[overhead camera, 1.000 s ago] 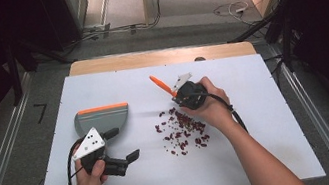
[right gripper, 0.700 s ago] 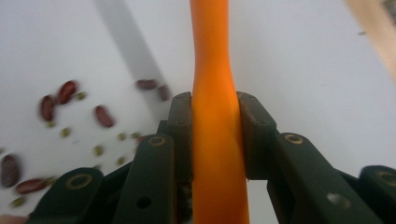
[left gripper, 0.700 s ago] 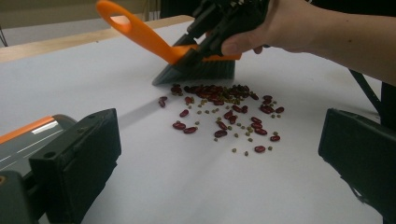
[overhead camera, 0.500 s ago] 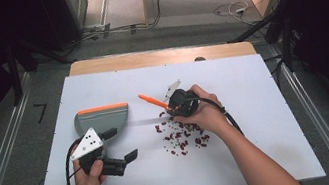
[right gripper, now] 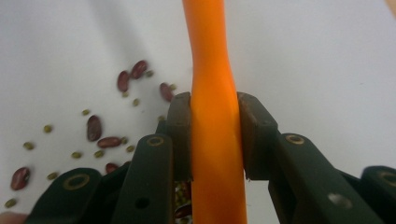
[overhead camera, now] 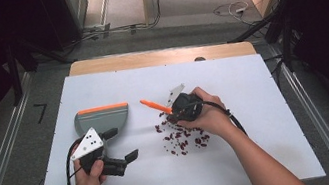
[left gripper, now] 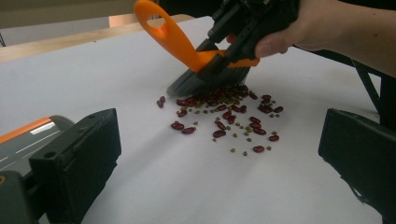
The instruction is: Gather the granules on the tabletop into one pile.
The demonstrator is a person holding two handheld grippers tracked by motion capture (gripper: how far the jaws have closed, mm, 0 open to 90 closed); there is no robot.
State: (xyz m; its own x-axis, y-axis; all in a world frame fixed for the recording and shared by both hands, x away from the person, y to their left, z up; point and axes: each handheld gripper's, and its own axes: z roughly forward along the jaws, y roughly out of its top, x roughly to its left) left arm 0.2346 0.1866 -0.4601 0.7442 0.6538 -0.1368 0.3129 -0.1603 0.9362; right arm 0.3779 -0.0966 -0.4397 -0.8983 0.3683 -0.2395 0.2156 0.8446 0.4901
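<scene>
1. The right gripper is clamped on an orange brush, whose bristles rest on the far edge of scattered beans.
2. The left gripper rests with jaws apart and empty, near the dustpan.
3. Risk: hard sweeping could fling beans past the dustpan.

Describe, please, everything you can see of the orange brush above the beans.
The brush looks plastic: a smooth orange handle ending in an oval hanging loop, and a row of dark grey bristles. The right gripper is shut on its handle, pads pressing both sides. It tilts, loop end raised, bristle tips down at the far edge of the scattered beans on the white table.
</scene>
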